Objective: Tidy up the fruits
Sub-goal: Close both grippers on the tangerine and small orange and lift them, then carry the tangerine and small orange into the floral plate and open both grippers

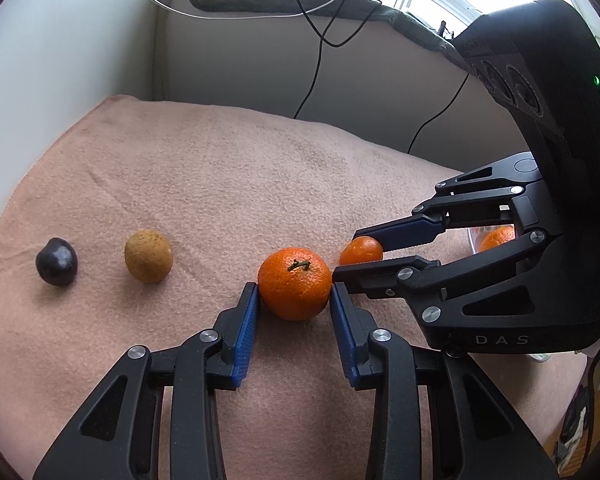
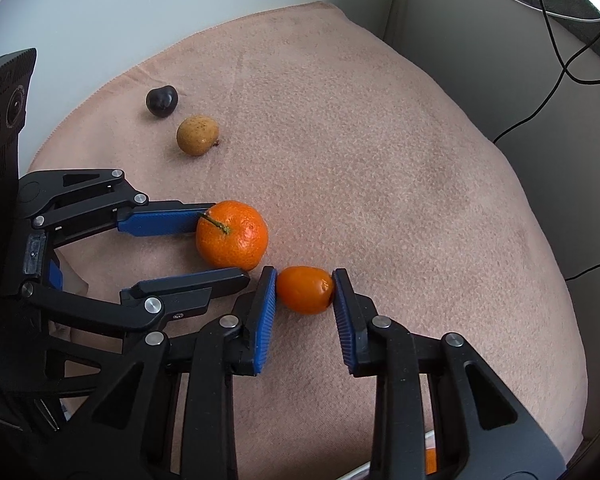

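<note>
In the left wrist view the right gripper (image 1: 354,253) covered much of the small orange fruit (image 1: 360,250); behind its linkage only a slice of a bowl (image 1: 473,240) and an orange (image 1: 498,237) showed; the mandarin (image 2: 232,235) hid the left gripper's (image 2: 230,242) far fingertip in the right view; an orange sliver (image 2: 431,460) at the bottom stayed unidentifiable.

Left wrist view: you have the mandarin (image 1: 294,289) at 12 o'clock on the cloth (image 1: 220,168) | kumquat (image 1: 360,250) 1 o'clock | longan (image 1: 148,255), plum (image 1: 56,261) 10 o'clock
</note>
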`<move>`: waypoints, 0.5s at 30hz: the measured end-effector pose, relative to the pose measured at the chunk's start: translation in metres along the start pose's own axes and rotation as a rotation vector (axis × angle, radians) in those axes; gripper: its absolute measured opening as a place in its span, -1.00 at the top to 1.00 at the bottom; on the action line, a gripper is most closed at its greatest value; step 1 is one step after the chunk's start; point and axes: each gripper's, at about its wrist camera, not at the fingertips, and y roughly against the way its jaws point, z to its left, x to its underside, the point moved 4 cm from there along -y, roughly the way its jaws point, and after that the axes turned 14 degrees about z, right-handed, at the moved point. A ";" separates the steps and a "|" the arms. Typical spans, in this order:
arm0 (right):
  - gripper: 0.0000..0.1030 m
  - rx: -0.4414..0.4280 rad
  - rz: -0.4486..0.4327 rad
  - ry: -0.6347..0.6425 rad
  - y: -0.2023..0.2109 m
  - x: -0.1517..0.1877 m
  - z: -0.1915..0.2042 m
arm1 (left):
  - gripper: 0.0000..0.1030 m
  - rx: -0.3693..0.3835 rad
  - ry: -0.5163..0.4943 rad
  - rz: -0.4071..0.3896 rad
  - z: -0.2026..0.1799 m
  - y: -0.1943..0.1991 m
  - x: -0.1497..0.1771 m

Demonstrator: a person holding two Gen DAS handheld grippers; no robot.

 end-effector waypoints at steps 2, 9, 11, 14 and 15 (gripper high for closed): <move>0.44 -0.003 -0.016 -0.008 0.005 0.002 -0.001 | 0.34 0.002 0.004 -0.005 0.000 0.004 0.002; 0.44 -0.015 -0.086 -0.051 0.031 0.028 -0.006 | 0.34 0.009 0.008 -0.032 -0.004 0.020 0.009; 0.44 -0.022 -0.106 -0.065 0.040 0.036 -0.006 | 0.34 0.012 0.004 -0.041 -0.007 0.025 0.010; 0.44 -0.024 -0.136 -0.086 0.052 0.049 -0.010 | 0.34 0.018 -0.006 -0.053 -0.015 0.032 0.011; 0.44 -0.026 -0.145 -0.093 0.055 0.052 -0.010 | 0.34 0.020 -0.011 -0.056 -0.018 0.034 0.011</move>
